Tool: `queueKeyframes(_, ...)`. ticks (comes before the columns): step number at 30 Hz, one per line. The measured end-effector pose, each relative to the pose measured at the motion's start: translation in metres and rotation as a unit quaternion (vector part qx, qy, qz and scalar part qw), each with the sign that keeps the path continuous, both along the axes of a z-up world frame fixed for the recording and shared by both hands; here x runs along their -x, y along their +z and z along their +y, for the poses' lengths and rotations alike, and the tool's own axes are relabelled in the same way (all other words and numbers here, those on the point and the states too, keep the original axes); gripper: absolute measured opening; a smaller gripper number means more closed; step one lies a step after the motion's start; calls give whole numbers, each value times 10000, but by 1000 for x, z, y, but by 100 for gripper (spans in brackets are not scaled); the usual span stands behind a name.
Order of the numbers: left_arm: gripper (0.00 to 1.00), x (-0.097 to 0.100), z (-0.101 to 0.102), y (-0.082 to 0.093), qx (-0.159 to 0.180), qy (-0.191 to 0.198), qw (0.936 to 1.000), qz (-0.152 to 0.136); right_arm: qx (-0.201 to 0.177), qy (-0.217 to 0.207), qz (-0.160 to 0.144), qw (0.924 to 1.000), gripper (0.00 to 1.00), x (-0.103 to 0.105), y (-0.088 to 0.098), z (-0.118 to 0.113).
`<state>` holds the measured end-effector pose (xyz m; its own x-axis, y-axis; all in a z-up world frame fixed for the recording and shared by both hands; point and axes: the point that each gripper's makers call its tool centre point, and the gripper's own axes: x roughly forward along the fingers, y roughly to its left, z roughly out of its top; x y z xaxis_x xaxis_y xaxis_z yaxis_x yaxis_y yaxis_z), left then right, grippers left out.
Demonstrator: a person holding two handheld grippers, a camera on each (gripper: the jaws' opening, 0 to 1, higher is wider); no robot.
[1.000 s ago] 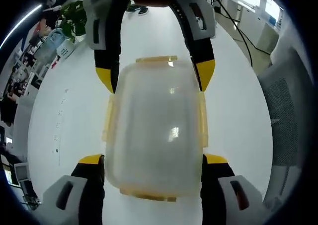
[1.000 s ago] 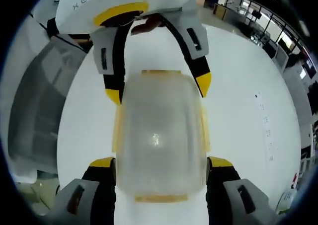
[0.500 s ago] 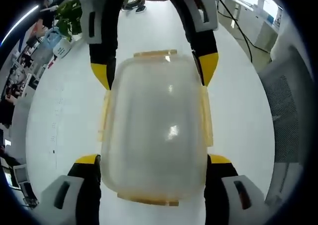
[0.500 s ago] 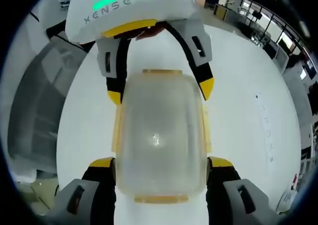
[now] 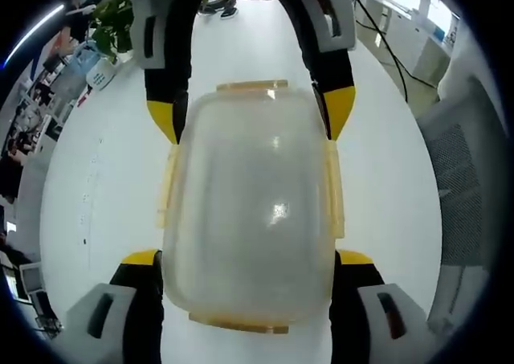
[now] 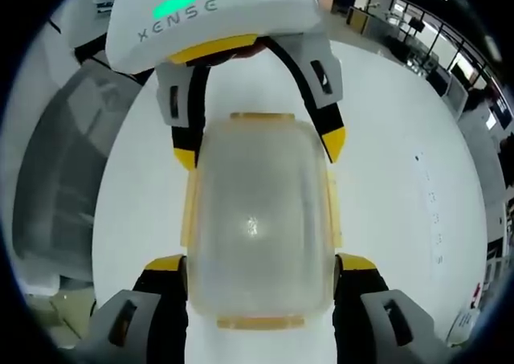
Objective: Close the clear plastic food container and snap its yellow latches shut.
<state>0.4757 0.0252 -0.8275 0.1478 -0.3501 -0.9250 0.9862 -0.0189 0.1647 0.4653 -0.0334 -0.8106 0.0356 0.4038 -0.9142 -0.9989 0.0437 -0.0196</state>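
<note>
Clear plastic container (image 5: 249, 211) with its lid on sits flat on a white bench (image 5: 96, 195), yellow latches (image 5: 333, 191) lying along all four edges. Nearest the container in the left gripper view, the left gripper (image 5: 247, 261) straddles one end, its yellow-tipped jaws spread wide just outside the two long sides, gripping nothing. At the container's far end, the right gripper (image 5: 253, 115) faces it, jaws likewise parted either side. The right gripper view mirrors this around the container (image 6: 261, 219): right gripper (image 6: 261, 266) near, left gripper (image 6: 259, 143) opposite. Beyond the container, office furniture and a potted plant (image 5: 116, 26) line the room.
</note>
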Motion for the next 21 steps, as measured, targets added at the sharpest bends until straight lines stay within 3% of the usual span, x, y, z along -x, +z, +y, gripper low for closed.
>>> queueKeyframes(21,87,21,38,0,16,152,9999,48,32,156,10,9999,75,19,0,37)
